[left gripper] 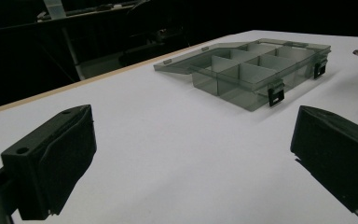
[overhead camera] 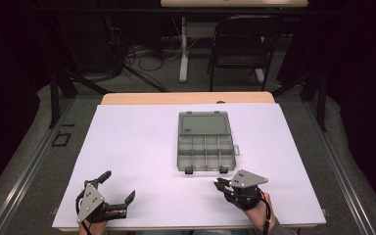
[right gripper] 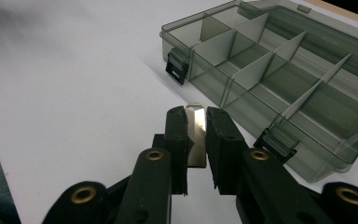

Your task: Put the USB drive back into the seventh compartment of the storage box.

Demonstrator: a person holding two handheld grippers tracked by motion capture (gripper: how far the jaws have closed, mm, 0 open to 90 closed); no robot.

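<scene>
My right claw [right gripper: 196,135] pinches thin shiny metal strip [right gripper: 196,133], just in front of open box [overhead camera: 206,142] mid counter [overhead camera: 127,147]. Strip feels light, stiff, slippery, I think; hold by flat sides. Left claw [overhead camera: 118,186] wide, holds nothing.

Your counter [overhead camera: 142,147] is covered by a white sheet, with a strip of tan wood edge showing along its far side. Lying directly on the sheet, a little right of centre, you have a smoky grey plastic organizer box [overhead camera: 206,152] with its lid [overhead camera: 203,123] folded flat open toward the far edge. Thin dividers split the tray into small compartments, and two black latches [left gripper: 276,95] hang off the near wall facing you.
</scene>
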